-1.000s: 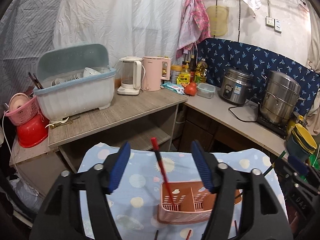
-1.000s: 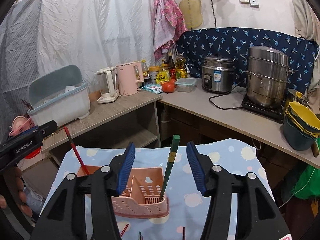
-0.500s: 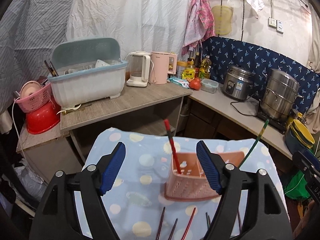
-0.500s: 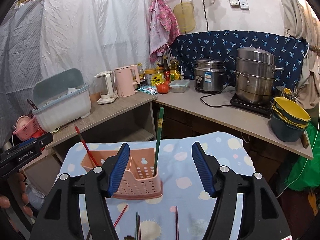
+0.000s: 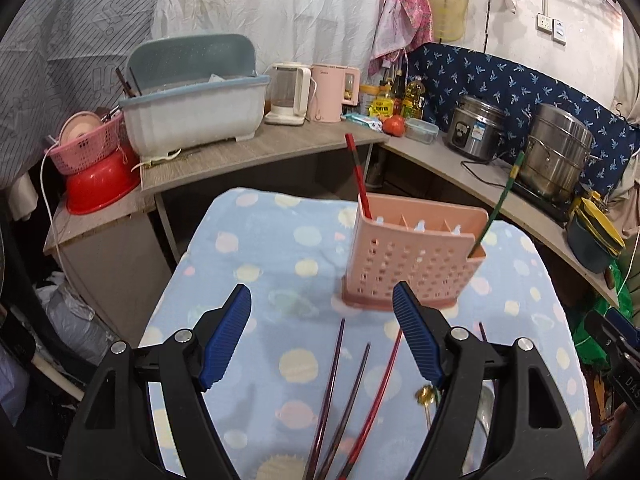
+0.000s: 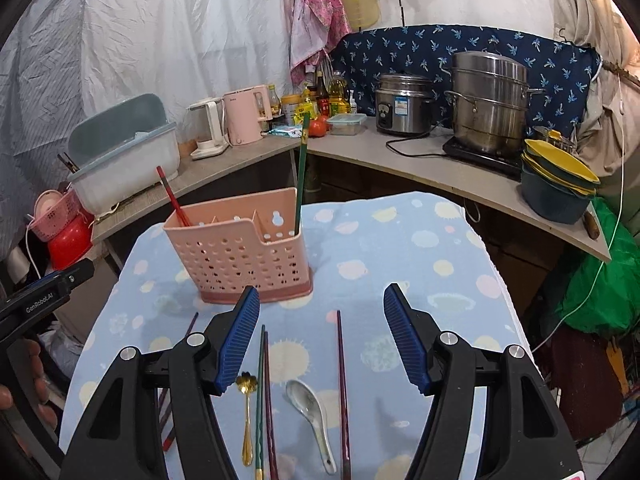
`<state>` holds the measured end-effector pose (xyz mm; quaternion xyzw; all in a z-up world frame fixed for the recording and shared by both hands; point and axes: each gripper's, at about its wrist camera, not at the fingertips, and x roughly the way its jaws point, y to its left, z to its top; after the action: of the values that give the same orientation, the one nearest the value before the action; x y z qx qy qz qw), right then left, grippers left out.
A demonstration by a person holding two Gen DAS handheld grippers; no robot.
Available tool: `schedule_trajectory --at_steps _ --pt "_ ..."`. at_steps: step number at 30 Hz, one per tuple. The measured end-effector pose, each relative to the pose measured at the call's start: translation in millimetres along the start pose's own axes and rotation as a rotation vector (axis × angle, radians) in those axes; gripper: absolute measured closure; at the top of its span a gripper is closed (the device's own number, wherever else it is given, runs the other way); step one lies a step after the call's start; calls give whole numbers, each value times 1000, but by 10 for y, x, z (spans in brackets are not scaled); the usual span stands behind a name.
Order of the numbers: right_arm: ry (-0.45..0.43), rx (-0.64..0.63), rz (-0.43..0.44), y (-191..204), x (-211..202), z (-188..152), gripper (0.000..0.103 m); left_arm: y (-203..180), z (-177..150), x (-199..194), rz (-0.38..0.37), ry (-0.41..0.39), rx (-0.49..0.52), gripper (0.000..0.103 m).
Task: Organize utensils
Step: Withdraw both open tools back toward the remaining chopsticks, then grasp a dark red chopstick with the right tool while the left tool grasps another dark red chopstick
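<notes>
A pink perforated utensil holder [image 6: 240, 250] [image 5: 416, 260] stands on the blue spotted cloth. A red chopstick [image 6: 172, 196] [image 5: 357, 178] leans in its left compartment and a green chopstick [image 6: 301, 168] [image 5: 496, 208] in its right one. On the cloth lie a gold spoon [image 6: 246, 416], a green chopstick [image 6: 260, 396], dark red chopsticks [image 6: 343, 392], and a white ceramic spoon [image 6: 312, 408]. Several chopsticks [image 5: 352, 400] lie below my left gripper. My left gripper [image 5: 322, 336] and right gripper [image 6: 322, 334] are both open and empty, short of the holder.
The cloth-covered table [image 6: 400, 240] drops off at its edges. Behind it runs a wooden counter [image 5: 256, 152] with a dish rack [image 5: 192, 104], kettles [image 6: 240, 118], a rice cooker [image 6: 404, 104], a steel pot [image 6: 492, 100] and stacked bowls [image 6: 560, 184].
Both grippers have pulled back from the holder and tilted down, open and empty. The loose utensils on the cloth have come into view. The red and green chopsticks stay in the holder.
</notes>
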<state>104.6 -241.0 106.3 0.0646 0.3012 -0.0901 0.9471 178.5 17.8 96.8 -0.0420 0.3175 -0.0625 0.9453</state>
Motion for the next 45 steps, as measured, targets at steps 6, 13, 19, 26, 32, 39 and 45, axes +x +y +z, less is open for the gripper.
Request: schedule_trajectory --at_steps 6,13,19,26,32,39,45 --pt "63 -2 -21 -43 -61 -392 40 78 -366 -94 16 38 12 33" --pt "140 -10 -54 -108 -39 -838 42 184 -764 -91 47 93 18 34" --pt "212 -26 -78 -153 85 -1214 54 305 -1101 4 71 158 25 34" --pt "284 -38 -69 -164 244 -1516 71 367 -1346 79 72 207 30 37" --pt "292 -21 -69 -204 324 -1557 75 371 -1444 126 71 230 34 37" --pt "306 -28 -74 -192 446 -1547 81 383 -1491 181 67 245 32 38" --pt "306 -43 -90 -200 506 -1556 83 333 -1498 219 44 255 42 39"
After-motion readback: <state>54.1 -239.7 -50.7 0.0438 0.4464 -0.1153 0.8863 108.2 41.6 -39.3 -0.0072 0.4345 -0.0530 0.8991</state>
